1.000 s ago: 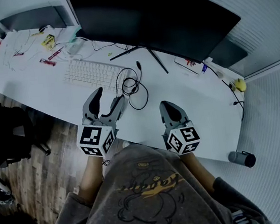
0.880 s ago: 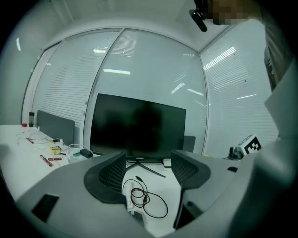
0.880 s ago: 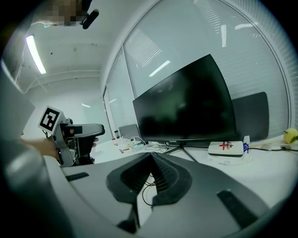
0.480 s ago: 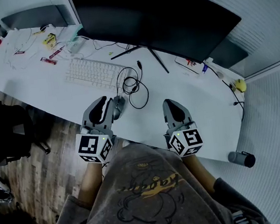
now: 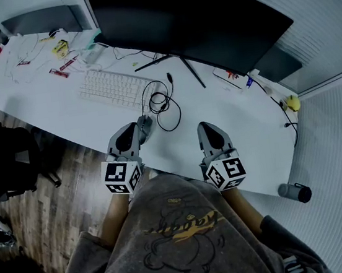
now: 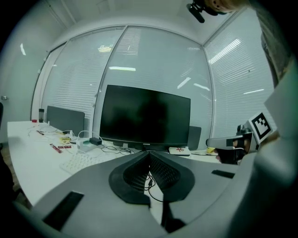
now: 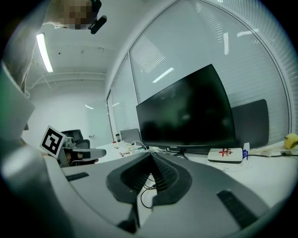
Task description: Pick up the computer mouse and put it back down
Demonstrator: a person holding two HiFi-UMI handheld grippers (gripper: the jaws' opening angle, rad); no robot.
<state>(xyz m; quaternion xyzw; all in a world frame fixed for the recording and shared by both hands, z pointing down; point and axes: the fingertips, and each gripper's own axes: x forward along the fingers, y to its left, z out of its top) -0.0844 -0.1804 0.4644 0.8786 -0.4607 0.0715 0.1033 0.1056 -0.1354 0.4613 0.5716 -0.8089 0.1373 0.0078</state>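
Computer mouse (image 5: 146, 125): it rests on the desk (image 5: 55, 107), off the keyboard's (image 5: 112, 89) right end and nearer the desk edge. It sits just beside the left gripper (image 5: 134, 130) tip. The left jaws have just been closing and now meet, with nothing between them. The mouse is small and partly hidden. Its long axis appears to run from the desk edge toward the keyboard side, cable (image 5: 166, 111) end leading. The right gripper (image 5: 208, 128), farther right of the keyboard, has its jaws together and holds nothing.
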